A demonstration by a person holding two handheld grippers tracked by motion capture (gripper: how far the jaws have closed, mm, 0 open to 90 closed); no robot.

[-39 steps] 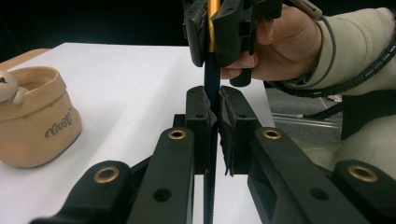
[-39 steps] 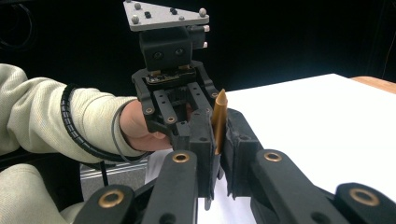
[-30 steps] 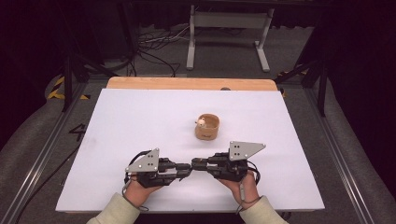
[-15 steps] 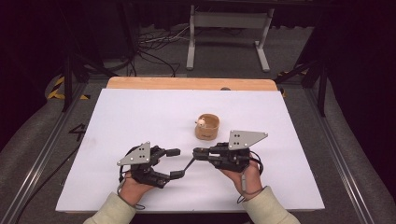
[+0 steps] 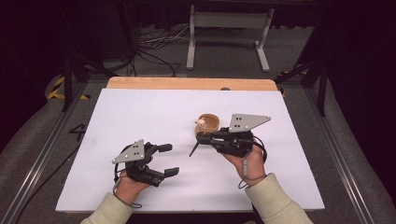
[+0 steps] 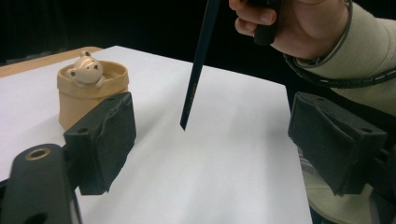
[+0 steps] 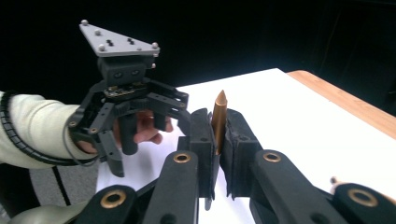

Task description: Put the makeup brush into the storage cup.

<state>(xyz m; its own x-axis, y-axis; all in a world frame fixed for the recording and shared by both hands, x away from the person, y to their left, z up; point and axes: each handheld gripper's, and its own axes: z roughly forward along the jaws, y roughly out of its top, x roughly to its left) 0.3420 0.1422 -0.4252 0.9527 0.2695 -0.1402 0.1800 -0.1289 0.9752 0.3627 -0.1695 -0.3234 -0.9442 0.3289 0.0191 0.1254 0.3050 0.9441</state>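
A slim dark pencil (image 5: 193, 148) with a coppery upper end (image 7: 218, 116) is clamped in my right gripper (image 5: 201, 137), which is shut on it. It hangs tilted, its point just above the white table, and also shows as the pencil (image 6: 197, 70) in the left gripper view. Close behind the right gripper stands a small tan cup (image 5: 208, 122) with a bear figure on its rim; the same cup (image 6: 91, 91) appears beyond my left jaw. My left gripper (image 5: 169, 159) is open and holds nothing, left of the pencil and nearer the person. Its own jaws (image 6: 219, 140) stand wide apart.
A white sheet (image 5: 140, 116) covers the table, with a wooden strip (image 5: 187, 83) along the far edge. Behind the table are a metal stand (image 5: 224, 28) and cables on the floor. The left gripper (image 7: 122, 98) faces the right one.
The grippers were tip to tip on the pencil. My left gripper has let go, opened and drawn back left; the right has carried the pencil up toward the cup.
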